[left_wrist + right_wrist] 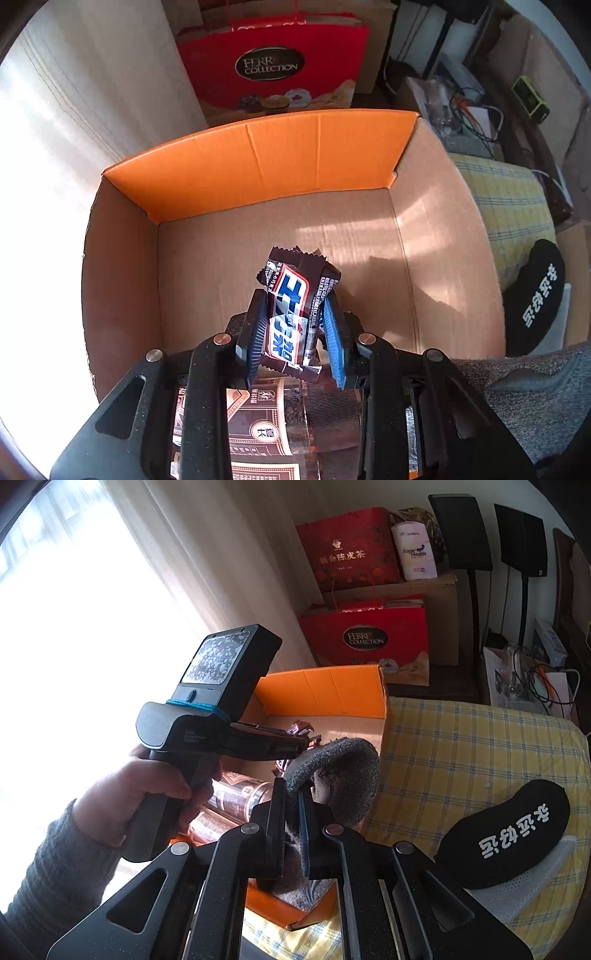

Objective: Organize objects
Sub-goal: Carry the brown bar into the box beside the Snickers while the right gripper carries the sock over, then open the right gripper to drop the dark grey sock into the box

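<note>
Cluttered room by a bright curtained window; yellow checked cloth (461, 746) covers the surface, probably a bed or sofa, that carries an open cardboard box (258, 166) with an orange inner flap; all places below are given relative to that box.

Left hand-held gripper (295, 325) hangs over the box, near its front wall, clenched on a dark candy bar (295, 310) with a blue and white label; bar is held upright between the blue pads, above the bare floor of the box, likely so it can be dropped or set inside; not yet released.

Under that gripper, at the front of the box, lie brown printed packets or cans (258, 435); seems the sorted items get gathered here.

Right hand-held gripper (291, 834) sits at the front right corner of the box, its jaws closed on a grey sock (340, 775); sock droops over the rim, so it looks partly in, partly out; my guess is it waits its turn while the left side finishes.

Person's left hand (147, 794) grips the left tool's handle, seen from the right wrist view.

Right of the box, on the cloth, a black pad with white characters (509, 830) lies apart, untouched; behind the box stands a red gift bag (273, 66).
</note>
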A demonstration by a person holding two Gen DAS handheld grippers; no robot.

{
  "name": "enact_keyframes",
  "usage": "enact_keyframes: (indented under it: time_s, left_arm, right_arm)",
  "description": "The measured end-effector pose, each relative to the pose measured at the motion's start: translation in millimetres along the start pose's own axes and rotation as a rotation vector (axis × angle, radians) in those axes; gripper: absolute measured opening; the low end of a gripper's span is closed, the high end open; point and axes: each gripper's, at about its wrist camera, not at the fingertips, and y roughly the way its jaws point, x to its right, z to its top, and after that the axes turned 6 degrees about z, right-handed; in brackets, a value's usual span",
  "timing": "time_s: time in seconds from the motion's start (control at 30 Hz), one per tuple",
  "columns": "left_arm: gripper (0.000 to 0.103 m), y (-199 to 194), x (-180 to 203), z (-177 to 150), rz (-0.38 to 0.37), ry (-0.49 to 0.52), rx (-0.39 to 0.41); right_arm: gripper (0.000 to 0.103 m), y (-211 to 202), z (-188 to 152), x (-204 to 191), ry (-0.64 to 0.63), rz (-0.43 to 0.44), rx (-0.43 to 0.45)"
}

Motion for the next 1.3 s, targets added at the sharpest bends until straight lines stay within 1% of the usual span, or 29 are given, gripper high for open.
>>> enact_keyframes:
  time_s: [0.1, 0.23, 0.4, 0.5, 0.6, 0.63, 0.67, 0.7, 0.73, 0.77, 0.87, 0.93, 1.03, 1.13, 1.2, 1.23, 1.27, 1.3]
  left_arm:
    - [0.028, 10, -10, 2, 0.014, -0.018, -0.018]
    - [0.028, 20, -16, 2, 0.018, -0.027, -0.038]
    - [0.028, 32, -18, -1, -0.015, -0.036, -0.076]
    - [0.028, 39, -20, -2, -0.034, -0.042, -0.103]
    - [0.029, 39, -21, -4, -0.032, -0.043, -0.100]
    - [0.030, 39, -21, -5, -0.032, -0.042, -0.104]
    - [0.037, 38, -21, -6, -0.031, -0.038, -0.108]
    - [0.040, 36, -21, -7, -0.029, -0.033, -0.106]
    - [0.045, 34, -21, -9, -0.025, -0.026, -0.099]
    - [0.047, 32, -20, -10, -0.019, -0.019, -0.091]
    - [0.051, 28, -18, -13, -0.005, -0.011, -0.087]
    - [0.051, 22, -18, -15, -0.010, -0.012, -0.076]
    - [0.052, 11, -18, -20, -0.035, -0.006, -0.060]
    - [0.052, -1, -15, -23, -0.051, 0.009, -0.046]
    - [0.052, -9, -11, -22, -0.079, 0.021, -0.043]
    - [0.052, -11, -10, -22, -0.098, 0.026, -0.044]
    - [0.052, -14, -9, -22, -0.114, 0.030, -0.046]
    - [0.051, -16, -8, -23, -0.130, 0.034, -0.050]
  right_arm:
    - [0.005, 21, 3, 0, -0.005, -0.007, -0.010]
    - [0.005, 45, 1, 1, -0.025, -0.062, -0.043]
    - [0.005, 62, -9, 4, -0.041, -0.075, -0.087]
    - [0.008, 71, -16, 7, -0.046, -0.085, -0.125]
    - [0.013, 81, -22, 9, -0.062, -0.120, -0.187]
    - [0.014, 81, -23, 10, -0.069, -0.148, -0.196]
    - [0.015, 80, -23, 9, -0.076, -0.169, -0.198]
    - [0.016, 76, -23, 9, -0.078, -0.177, -0.195]
    - [0.021, 71, -23, 8, -0.080, -0.175, -0.188]
    - [0.024, 66, -22, 6, -0.086, -0.172, -0.176]
    - [0.024, 55, -21, 1, -0.103, -0.172, -0.163]
    - [0.024, 51, -20, 0, -0.104, -0.177, -0.162]
    - [0.024, 51, -19, 0, -0.104, -0.170, -0.163]
    - [0.024, 61, -17, 3, -0.085, -0.159, -0.186]
    - [0.024, 67, -17, 4, -0.074, -0.155, -0.200]
    - [0.023, 70, -17, 5, -0.066, -0.148, -0.206]
    - [0.016, 72, -18, 5, -0.065, -0.140, -0.208]
    - [0.012, 74, -19, 5, -0.067, -0.136, -0.209]
